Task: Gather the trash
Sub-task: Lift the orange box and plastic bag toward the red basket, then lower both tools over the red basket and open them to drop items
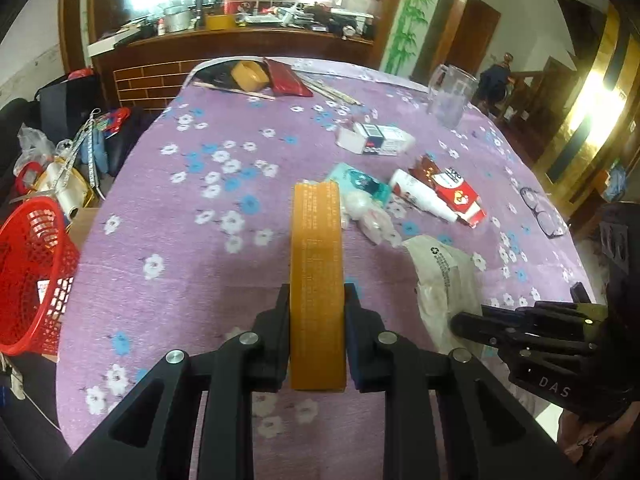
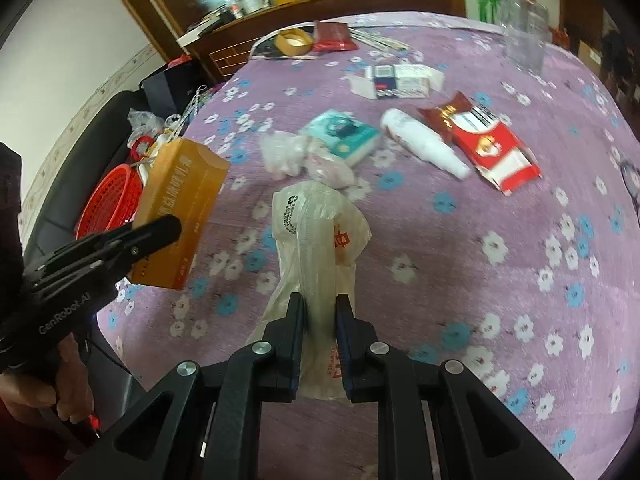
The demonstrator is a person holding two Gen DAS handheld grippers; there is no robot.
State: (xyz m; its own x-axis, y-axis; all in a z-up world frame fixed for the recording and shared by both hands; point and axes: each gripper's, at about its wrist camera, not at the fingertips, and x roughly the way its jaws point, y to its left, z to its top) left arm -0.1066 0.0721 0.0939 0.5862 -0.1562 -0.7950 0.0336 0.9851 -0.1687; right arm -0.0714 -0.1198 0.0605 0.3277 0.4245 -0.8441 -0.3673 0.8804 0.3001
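Note:
My left gripper (image 1: 318, 300) is shut on an orange box (image 1: 318, 280), held above the purple flowered tablecloth (image 1: 180, 248); the box also shows in the right wrist view (image 2: 180, 208). My right gripper (image 2: 320, 312) is shut on a white plastic bag (image 2: 320, 236), also seen in the left wrist view (image 1: 440, 280). A red mesh basket (image 1: 32, 272) stands off the table's left edge. On the table lie a teal packet (image 2: 344, 132), crumpled plastic (image 2: 296, 160), a white bottle (image 2: 420, 140), a red-white carton (image 2: 492, 144) and a blue-white box (image 2: 400, 80).
A clear glass pitcher (image 1: 450, 94) stands at the far right. A tape roll (image 1: 248, 74), a red pouch (image 1: 286, 78) and chopsticks (image 1: 332, 90) lie at the far edge. Eyeglasses (image 1: 544, 212) lie at the right. Clutter sits behind the basket.

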